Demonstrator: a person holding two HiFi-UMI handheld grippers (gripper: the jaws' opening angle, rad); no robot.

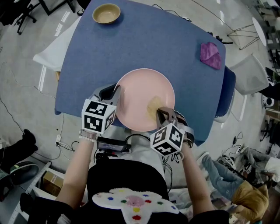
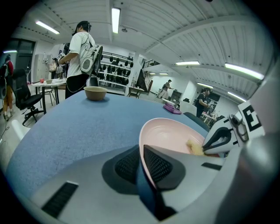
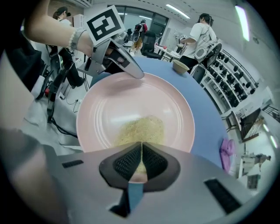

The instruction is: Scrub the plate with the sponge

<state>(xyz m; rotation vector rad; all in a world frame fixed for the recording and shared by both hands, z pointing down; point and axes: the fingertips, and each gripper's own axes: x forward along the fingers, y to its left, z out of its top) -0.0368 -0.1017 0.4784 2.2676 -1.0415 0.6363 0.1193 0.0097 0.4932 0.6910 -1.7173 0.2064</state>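
Note:
A pink plate [image 1: 142, 94] rests at the near edge of the blue table [image 1: 131, 43]. My left gripper [image 1: 117, 91] is shut on the plate's left rim [image 2: 142, 148], its pads clamping the edge. My right gripper [image 1: 162, 112] is shut on a thin yellow sponge [image 1: 154, 105], which lies flat on the plate's right inner surface. In the right gripper view the sponge [image 3: 140, 129] spreads out ahead of the pads onto the plate [image 3: 135, 100], and the left gripper [image 3: 131, 70] shows at the far rim.
A tan bowl [image 1: 106, 13] sits at the table's far left corner. A purple cloth [image 1: 211, 54] lies near the right edge. Chairs stand round the table; people stand in the room behind. Cables lie on the floor near my left side.

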